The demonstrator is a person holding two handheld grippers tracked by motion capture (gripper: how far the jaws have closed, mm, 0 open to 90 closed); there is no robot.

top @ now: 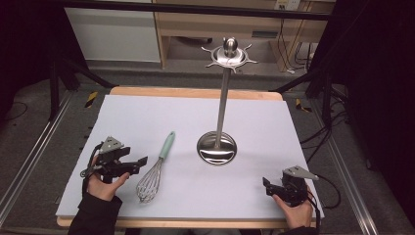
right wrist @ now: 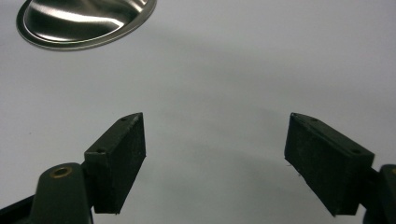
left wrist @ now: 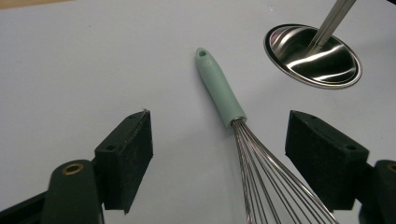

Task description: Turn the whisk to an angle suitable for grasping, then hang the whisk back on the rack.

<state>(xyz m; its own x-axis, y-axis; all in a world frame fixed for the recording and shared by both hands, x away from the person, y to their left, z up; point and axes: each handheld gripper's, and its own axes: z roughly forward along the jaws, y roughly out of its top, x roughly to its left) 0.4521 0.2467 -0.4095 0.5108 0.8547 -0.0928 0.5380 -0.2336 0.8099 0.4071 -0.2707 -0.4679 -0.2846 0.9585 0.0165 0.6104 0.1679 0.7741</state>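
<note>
Left gripper view: left gripper (left wrist: 219,154), jaws apart, is facing whisk (left wrist: 233,140) — handle running twd upper-centre frame, wires btwn jaws — right gripper (top: 274,186) sitting farther off, also apart.

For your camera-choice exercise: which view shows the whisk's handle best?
The left gripper view: the whisk lies close, its mint handle sharp between the open fingers. The high view shows the whole whisk, but small.
</note>
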